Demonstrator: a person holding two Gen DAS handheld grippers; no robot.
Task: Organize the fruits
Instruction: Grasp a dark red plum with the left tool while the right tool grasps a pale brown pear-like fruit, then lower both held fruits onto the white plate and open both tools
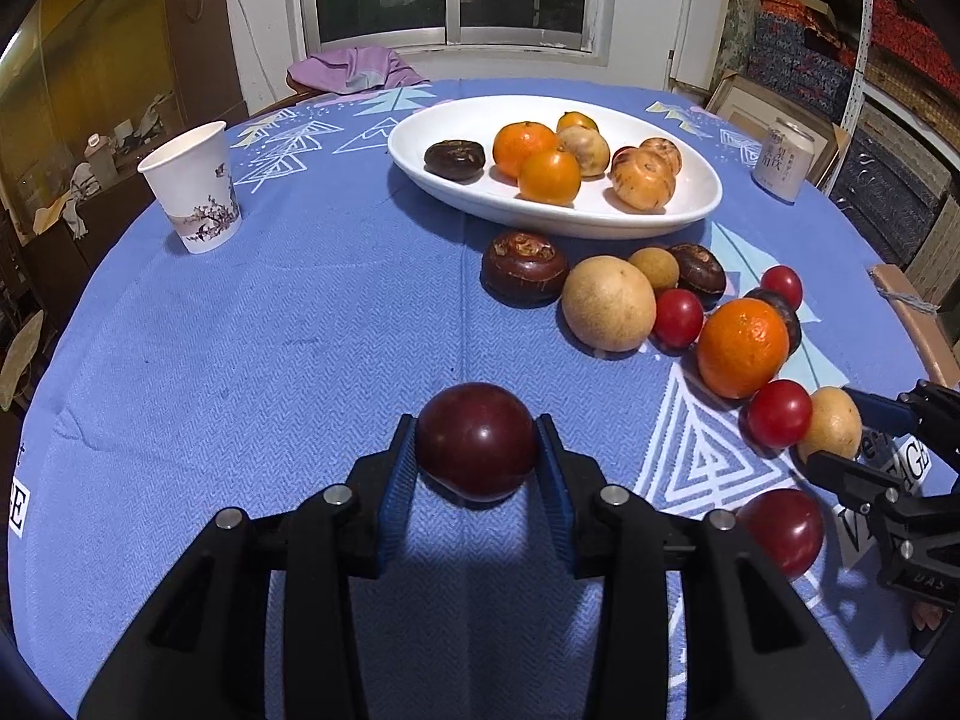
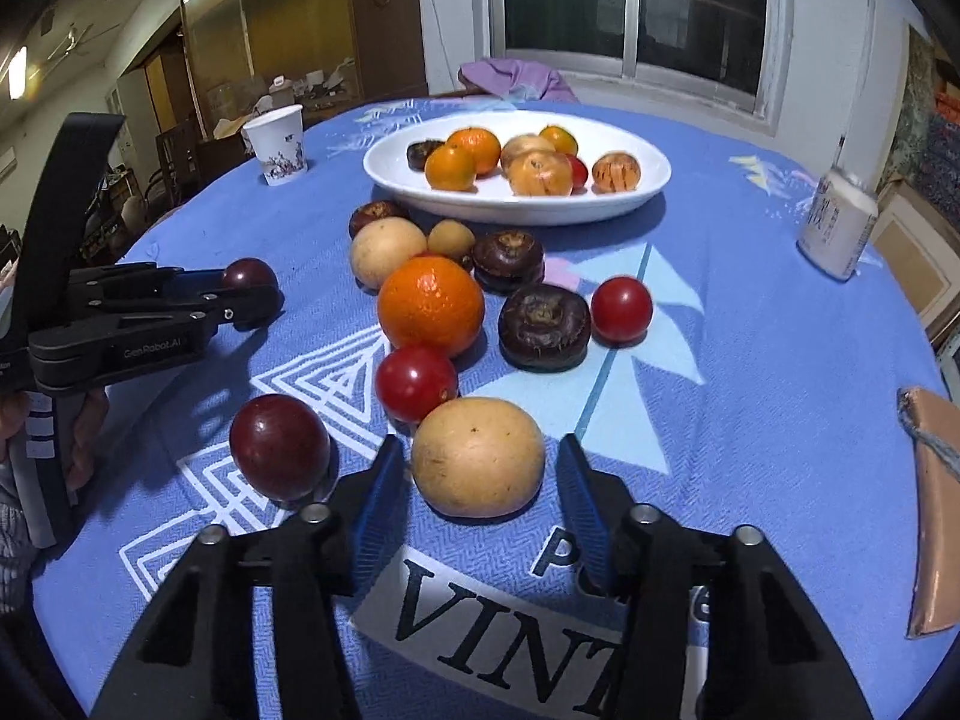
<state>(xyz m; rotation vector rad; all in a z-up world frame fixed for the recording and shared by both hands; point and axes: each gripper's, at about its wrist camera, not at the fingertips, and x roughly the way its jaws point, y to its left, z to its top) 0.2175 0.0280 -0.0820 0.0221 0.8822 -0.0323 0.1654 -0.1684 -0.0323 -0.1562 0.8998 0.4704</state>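
My left gripper [image 1: 477,450] is shut on a dark red plum [image 1: 477,441] just above the blue tablecloth; it also shows in the right wrist view [image 2: 252,294]. My right gripper [image 2: 480,468] is open around a tan round fruit [image 2: 478,457] on the cloth, with a small gap on each side; it also shows in the left wrist view [image 1: 840,429]. A white oval plate [image 1: 678,213] at the back holds oranges, tan fruits and a dark one. Loose fruits lie before it: an orange [image 2: 431,306], red tomatoes [image 2: 416,383], dark chestnuts [image 2: 544,325], another plum [image 2: 279,447].
A paper cup [image 1: 195,189] stands at the far left. A white drink can [image 2: 837,228] stands at the far right. A brown cardboard piece [image 2: 936,510] lies at the table's right edge. A purple cloth [image 1: 354,69] lies beyond the table, under the window.
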